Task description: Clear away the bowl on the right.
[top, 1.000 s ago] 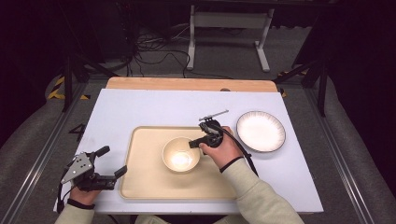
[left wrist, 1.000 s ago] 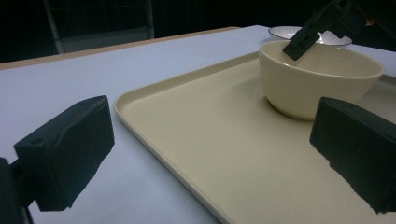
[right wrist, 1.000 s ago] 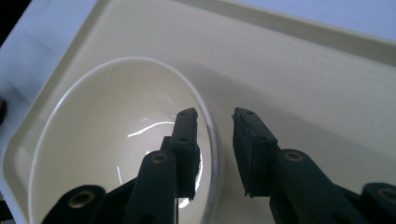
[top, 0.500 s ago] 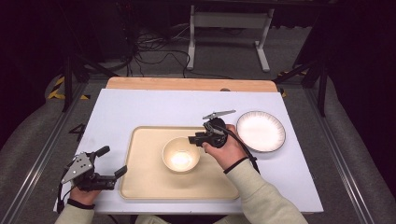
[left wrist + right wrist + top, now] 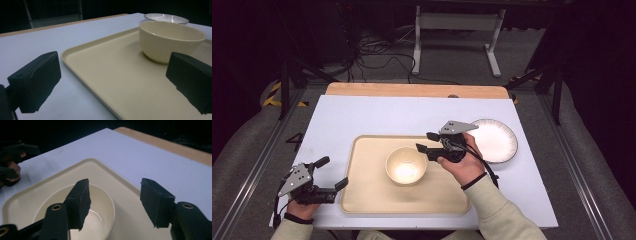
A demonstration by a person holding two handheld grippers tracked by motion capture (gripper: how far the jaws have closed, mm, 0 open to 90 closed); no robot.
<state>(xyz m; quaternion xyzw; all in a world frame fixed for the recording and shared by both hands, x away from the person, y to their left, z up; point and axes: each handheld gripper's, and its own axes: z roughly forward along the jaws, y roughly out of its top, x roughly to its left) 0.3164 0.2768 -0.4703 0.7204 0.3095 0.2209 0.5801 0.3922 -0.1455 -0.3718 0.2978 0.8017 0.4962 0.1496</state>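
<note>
Right gripper (image 5: pixel 428 142): jaws spread wide, nothing between them, held above the tray's far right part, just beside the bowl (image 5: pixel 406 165). In the right gripper view (image 5: pixel 113 203) one jaw hangs over the bowl's rim, the other over bare tray. Bowl (image 5: pixel 75 217) cream, upright, empty, standing on the tray near its middle.

Left gripper (image 5: pixel 332 173): jaws also wide apart, holding nothing, low at the tray's near left corner. In the left gripper view (image 5: pixel 110 82) one jaw sits over the white tabletop, the other over the tray floor; the bowl (image 5: pixel 171 40) stands farther in.

Tray (image 5: pixel 362 190): cream, rectangular, rounded corners, raised rim, lying flat on the table's near half. Plate (image 5: pixel 494 140): white with a dark rim, on the table to the right of the tray, apart from it.

Table (image 5: pixel 377 117): white top, matte, with a strip of bare wood (image 5: pixel 412 90) along the far edge.

Room: dark. Grey floor beyond the table, black cables (image 5: pixel 372 55) loose on it, a white metal stand (image 5: pixel 457 35) behind, metal rails (image 5: pixel 247 175) along both sides.
</note>
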